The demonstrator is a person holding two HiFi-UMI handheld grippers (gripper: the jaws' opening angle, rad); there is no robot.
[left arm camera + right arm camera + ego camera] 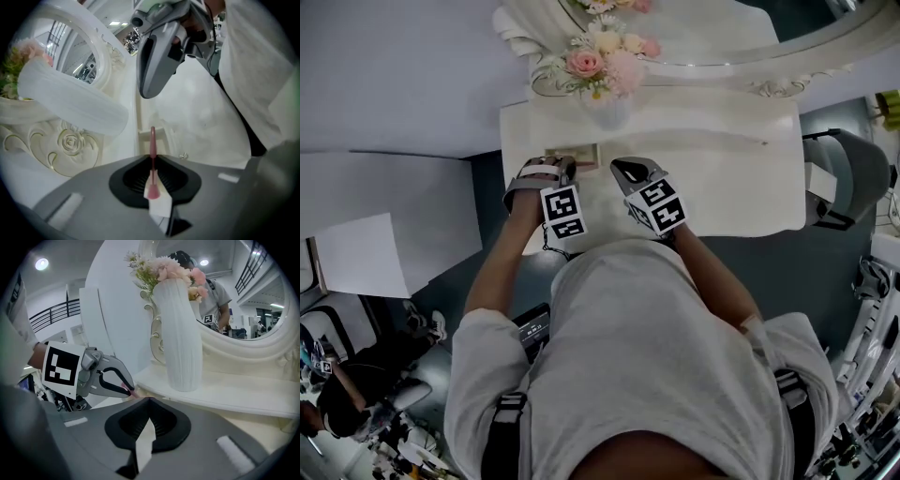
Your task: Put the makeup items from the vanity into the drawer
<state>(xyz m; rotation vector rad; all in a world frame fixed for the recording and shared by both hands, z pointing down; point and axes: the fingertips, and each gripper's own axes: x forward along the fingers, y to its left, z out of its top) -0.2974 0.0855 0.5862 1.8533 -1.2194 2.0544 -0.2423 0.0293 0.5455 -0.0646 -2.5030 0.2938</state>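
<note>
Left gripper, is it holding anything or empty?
Holding. The left gripper is shut on a thin pink stick, which stands out past its jaws in the left gripper view.

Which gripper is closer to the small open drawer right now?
Left. The left gripper, shut on a pink stick, sits at the left edge of the drawer; the right gripper, shut and empty, is off to its right.

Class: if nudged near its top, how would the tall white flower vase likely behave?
The white ribbed vase is tall and narrow, so it probably tips rather than slides. The flowers sit high, likely adding top-weight. It looks ceramic: probably rigid and breakable.
</note>
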